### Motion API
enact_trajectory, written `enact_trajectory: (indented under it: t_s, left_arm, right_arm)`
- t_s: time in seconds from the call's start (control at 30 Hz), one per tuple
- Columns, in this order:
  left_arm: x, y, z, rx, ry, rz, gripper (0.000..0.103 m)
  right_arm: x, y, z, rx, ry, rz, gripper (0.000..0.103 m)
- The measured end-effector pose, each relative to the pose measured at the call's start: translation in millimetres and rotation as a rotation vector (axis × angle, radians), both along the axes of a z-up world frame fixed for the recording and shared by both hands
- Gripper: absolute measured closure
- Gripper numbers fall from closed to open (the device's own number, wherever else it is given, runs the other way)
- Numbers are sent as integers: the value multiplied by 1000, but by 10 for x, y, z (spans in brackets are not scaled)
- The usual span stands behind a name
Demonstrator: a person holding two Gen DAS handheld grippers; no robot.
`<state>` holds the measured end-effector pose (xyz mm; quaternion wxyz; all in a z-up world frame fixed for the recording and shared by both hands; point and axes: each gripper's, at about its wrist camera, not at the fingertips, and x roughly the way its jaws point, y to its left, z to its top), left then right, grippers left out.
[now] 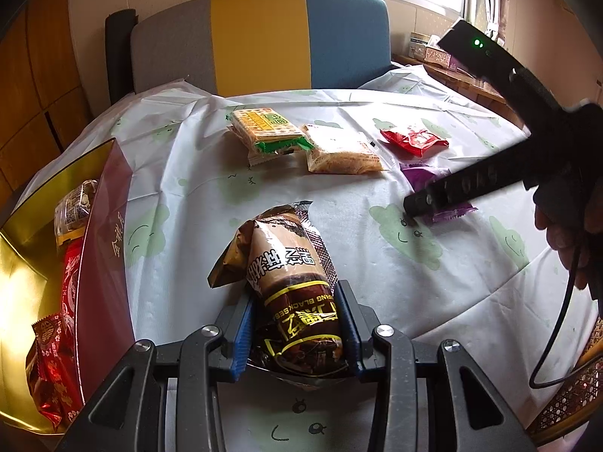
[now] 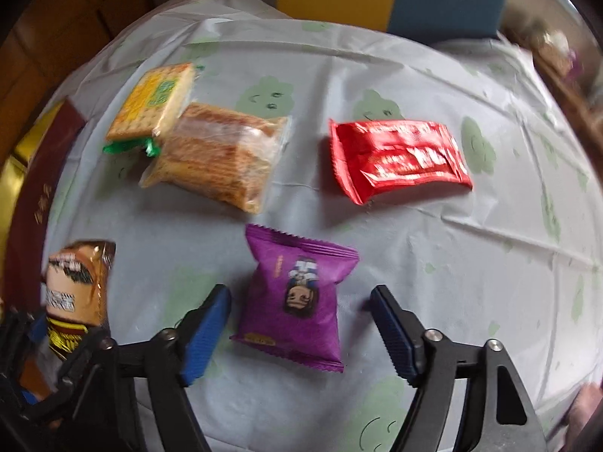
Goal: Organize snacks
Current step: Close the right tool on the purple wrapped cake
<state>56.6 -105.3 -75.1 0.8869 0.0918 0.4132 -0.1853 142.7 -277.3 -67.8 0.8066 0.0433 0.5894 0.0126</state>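
Note:
My left gripper [image 1: 296, 324] is shut on a brown sesame-paste packet [image 1: 290, 267], its blue pads pressing both sides; that packet also shows at the left edge of the right wrist view [image 2: 75, 293]. My right gripper [image 2: 301, 327] stands open over a purple snack packet [image 2: 301, 301] lying on the tablecloth, the pads clear of it on both sides. From the left wrist view, the right gripper [image 1: 410, 207] points down at the purple packet [image 1: 450, 213]. A red packet [image 2: 395, 158], a clear cracker pack [image 2: 222, 158] and a yellow-green cracker pack [image 2: 154, 101] lie farther back.
A maroon box with a gold lining [image 1: 101, 241] stands at the left, with red and other packets inside. The table wears a pale cloth with green cartoon shapes [image 1: 377, 282]. A grey, yellow and blue chair back [image 1: 260, 37] rises behind the table. A hand [image 1: 573, 241] grips the right tool.

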Motion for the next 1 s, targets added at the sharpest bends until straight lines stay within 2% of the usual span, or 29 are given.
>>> enact_trajectory:
  t_s: [0.13, 0.27, 0.4, 0.53, 0.57, 0.67, 0.77, 0.9, 1.0]
  left_arm:
    - [6, 9, 11, -7, 17, 9, 62]
    - [6, 13, 18, -9, 32, 17, 63]
    - [-10, 9, 19, -1, 36, 18, 63]
    - [-21, 25, 7, -12, 29, 14, 63]
    - [-27, 31, 5, -16, 28, 13, 63]
    - [-34, 44, 0, -23, 22, 2, 63]
    - [-39, 68, -4, -36, 18, -10, 63]
    - [-43, 85, -3, -52, 18, -9, 63]
    - [-53, 113, 6, -72, 25, -5, 63]
  right_arm:
    - [23, -205, 139, 98, -42, -83, 18]
    - [37, -428, 201, 192, -48, -165, 18]
    - [36, -381, 200, 168, -48, -141, 18]
    - [-74, -299, 423, 156, -202, -102, 21]
    - [-85, -281, 438, 151, -217, -90, 21]
    - [-46, -259, 323, 111, -162, -93, 22]
    - [10, -294, 153, 162, -53, -78, 22]
    - [-19, -260, 83, 84, -30, -55, 22]
    - [-28, -191, 16, -41, -36, -6, 60]
